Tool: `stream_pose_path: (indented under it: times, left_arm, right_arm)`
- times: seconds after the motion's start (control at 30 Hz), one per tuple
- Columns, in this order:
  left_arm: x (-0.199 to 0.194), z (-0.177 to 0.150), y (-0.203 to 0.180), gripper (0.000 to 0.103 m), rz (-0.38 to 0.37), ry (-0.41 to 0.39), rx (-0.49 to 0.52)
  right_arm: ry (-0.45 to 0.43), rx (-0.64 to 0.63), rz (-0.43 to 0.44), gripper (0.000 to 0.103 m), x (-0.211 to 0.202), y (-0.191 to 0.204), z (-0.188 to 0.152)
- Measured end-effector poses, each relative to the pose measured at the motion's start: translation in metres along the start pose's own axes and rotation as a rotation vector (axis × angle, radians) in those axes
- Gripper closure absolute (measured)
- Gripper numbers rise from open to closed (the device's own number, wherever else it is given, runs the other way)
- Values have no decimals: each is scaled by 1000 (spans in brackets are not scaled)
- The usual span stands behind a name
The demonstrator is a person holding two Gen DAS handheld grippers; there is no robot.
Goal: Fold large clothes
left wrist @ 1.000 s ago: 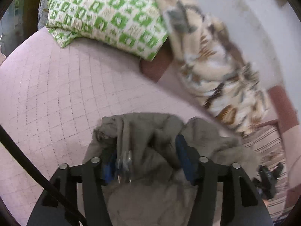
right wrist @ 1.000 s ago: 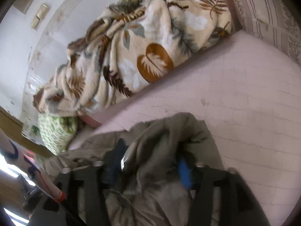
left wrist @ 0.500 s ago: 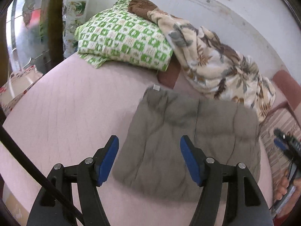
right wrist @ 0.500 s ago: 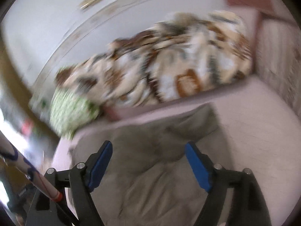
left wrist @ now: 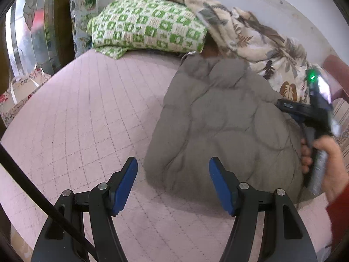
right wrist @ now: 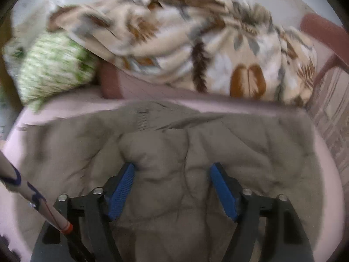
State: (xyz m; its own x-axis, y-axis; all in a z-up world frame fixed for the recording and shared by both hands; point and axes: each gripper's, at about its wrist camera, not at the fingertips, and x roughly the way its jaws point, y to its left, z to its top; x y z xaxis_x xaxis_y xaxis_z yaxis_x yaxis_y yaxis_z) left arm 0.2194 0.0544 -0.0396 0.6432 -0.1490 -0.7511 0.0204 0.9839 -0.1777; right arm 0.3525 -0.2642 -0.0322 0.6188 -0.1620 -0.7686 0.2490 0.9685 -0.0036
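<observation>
Pink quilted bed cover point(left wrist: 82, 113) is my work surface; leaf-print blanket point(left wrist: 257, 43) and green checked pillow point(left wrist: 148, 28) are piled at the far edge, clear of the folding area. Grey padded garment point(left wrist: 222, 126) lies on the cover as a compact, puffy rectangle, far edge just beside the blanket. I judge this fold is laid down, maybe needs flattening. Left gripper point(left wrist: 173, 183) hangs above the garment's near-left corner, jaws spread wide, nothing in them. Right gripper point(right wrist: 172, 185) is low over the garment's middle, jaws apart, holding nothing; fabric bulges between the pads, probably because I'm pressing it down. Right view is blurred.
</observation>
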Motion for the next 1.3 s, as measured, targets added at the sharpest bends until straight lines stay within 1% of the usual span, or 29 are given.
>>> stream_pose_path:
  times: [0.07, 0.17, 0.23, 0.33, 0.4, 0.43, 0.47, 0.53, 0.57, 0.6, 0.7, 0.8, 0.83, 0.9, 0.97, 1.03, 1.07, 1.1, 1.2, 1.23, 1.3]
  left_arm:
    - [5, 2, 7, 36, -6, 18, -15]
    - [10, 6, 18, 36, -10, 39, -49]
    - [10, 8, 24, 36, -15, 38, -73]
    - [9, 8, 29, 36, -3, 33, -83]
    - [7, 7, 30, 36, 6, 30, -86]
    - [4, 6, 31, 36, 10, 24, -89]
    - [1, 5, 32, 36, 12, 16, -91]
    - [-5, 4, 33, 36, 21, -5, -96]
    - [-6, 4, 34, 36, 28, -13, -99]
    - [-7, 4, 35, 36, 35, -19, -105]
    - [-4, 4, 39, 36, 31, -7, -127]
    - [-3, 3, 42, 36, 36, -4, -128]
    - [-2, 3, 42, 36, 41, -4, -123]
    - [0, 3, 43, 36, 55, -3, -113]
    - [5, 4, 44, 36, 57, 9, -110]
    - [11, 6, 46, 36, 48, 28, -116]
    - [13, 6, 47, 36, 43, 37, -122]
    - [14, 7, 47, 36, 38, 41, -126]
    - [14, 7, 46, 36, 34, 40, -124]
    - [13, 7, 44, 36, 39, 37, -117]
    - [11, 5, 42, 36, 43, 31, -110]
  right_arm:
    - [3, 29, -25, 17, 26, -4, 1]
    - [4, 74, -66, 16, 54, -13, 4]
    - [10, 91, -81, 15, 62, -17, 6]
    - [23, 68, -108, 14, 65, -12, 10]
    - [36, 28, -141, 14, 54, -6, 18]
    - [27, 15, -150, 14, 44, -3, 21]
    - [-6, 4, -152, 14, 27, 1, 24]
    - [-84, -5, -129, 14, -10, 9, 27]
    - [-105, -10, -111, 14, -22, 13, 29]
    - [-124, -23, -88, 14, -36, 20, 30]
    - [-151, -61, -58, 14, -54, 42, 31]
    - [-117, -97, -16, 16, -42, 72, 33]
    - [-98, -110, 0, 17, -30, 84, 33]
    - [-65, -129, 5, 17, -9, 101, 31]
    - [10, -148, -29, 16, 28, 116, 29]
    - [86, -175, -92, 10, 61, 124, 25]
    - [95, -180, -113, 7, 71, 125, 24]
    - [85, -174, -125, 6, 76, 126, 24]
    - [85, -156, -128, 5, 81, 123, 26]
    - [80, -155, -123, 6, 76, 122, 27]
    - [32, -133, -80, 7, 52, 113, 32]
